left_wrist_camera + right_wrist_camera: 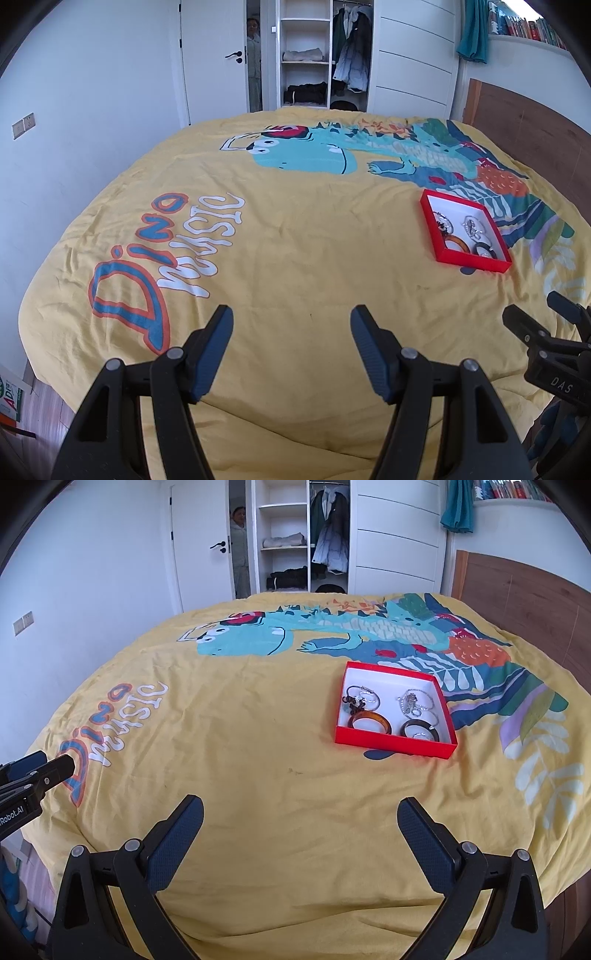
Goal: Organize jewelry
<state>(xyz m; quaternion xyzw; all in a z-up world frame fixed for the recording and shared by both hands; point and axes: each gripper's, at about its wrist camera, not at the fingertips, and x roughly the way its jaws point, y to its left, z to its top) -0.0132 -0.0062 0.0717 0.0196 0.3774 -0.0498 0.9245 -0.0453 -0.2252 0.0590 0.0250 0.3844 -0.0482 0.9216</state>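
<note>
Box (395, 744) sits on bedspread (258, 794), right of centre, mid-depth; dino print (258, 638) just behind it, lettering (110, 723) far over on the left. In box: near-left a bangle (368, 722), near-right a 2nd bangle (420, 730) w/ a small ring (419, 735) inside it; far-left a tangle of hoops & beads (360, 699), far-right a heap of chain (415, 705). Left gripper (291, 350) & right gripper (301, 834) hang over the near edge of the bed, left one left of the other, both well apart from box. Behind the bed: door (201, 546) far-left, open wardrobe (306, 535) far-centre, headboard (524, 598) on the right.
</note>
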